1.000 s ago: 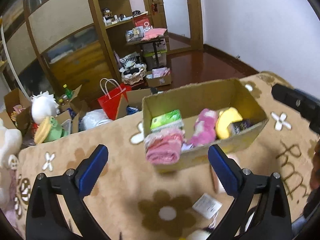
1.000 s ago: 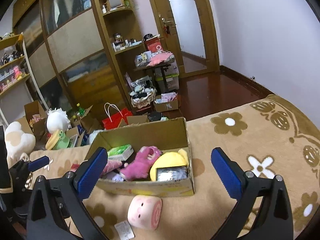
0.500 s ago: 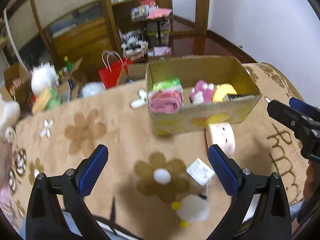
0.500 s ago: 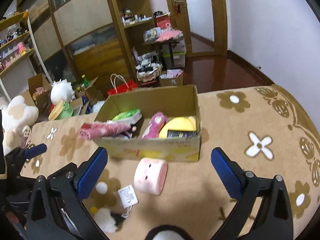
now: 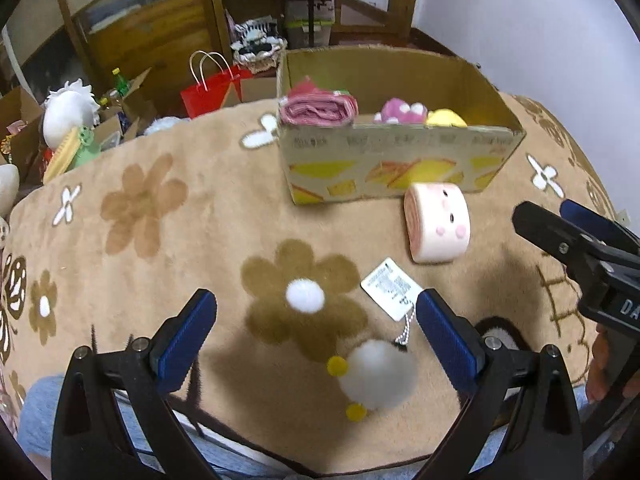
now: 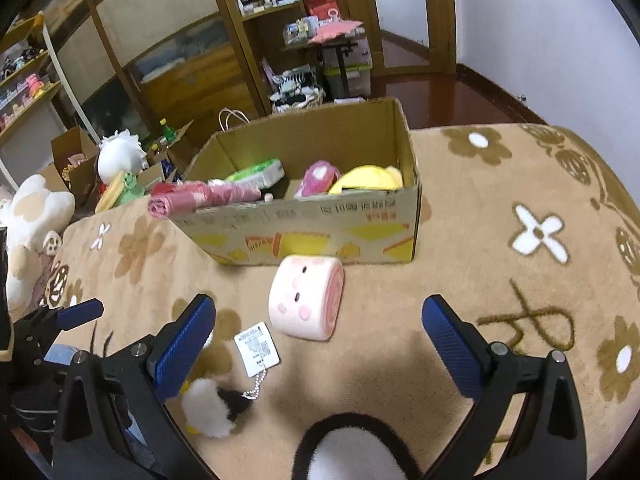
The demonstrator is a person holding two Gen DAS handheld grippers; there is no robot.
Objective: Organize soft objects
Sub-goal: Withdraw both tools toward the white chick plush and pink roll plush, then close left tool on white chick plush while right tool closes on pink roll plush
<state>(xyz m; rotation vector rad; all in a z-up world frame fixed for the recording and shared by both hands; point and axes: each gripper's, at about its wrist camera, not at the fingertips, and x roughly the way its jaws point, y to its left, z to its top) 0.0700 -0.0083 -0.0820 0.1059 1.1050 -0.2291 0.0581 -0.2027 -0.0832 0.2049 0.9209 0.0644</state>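
Now hovering low over the flowered blanket [image 5: 168, 216], left gripper [image 5: 316, 344] spread wide and holding nothing, right gripper [image 6: 318, 344] likewise parted and empty. Nearest soft target, judging by position: small white plush [image 5: 378, 374] with yellow bits, lying just below the left gripper's blue pads [image 5: 182, 340], chained to a paper tag [image 5: 391, 294]. Best taken from above across the fluffy body, not by the tag or chain. Pink roll plush [image 6: 306, 298] resting just in front of the cardboard box [image 6: 340, 228], touching or nearly so. Inside the box: rolled pink cloth [image 5: 318, 108] poking over the near wall, pink paw toy [image 6: 318, 178], yellow plush [image 6: 366, 178]. Black-and-white furry toy [image 6: 352, 448] close under the right gripper. Worth watching: dangling tag, and the two grippers crowding one another.
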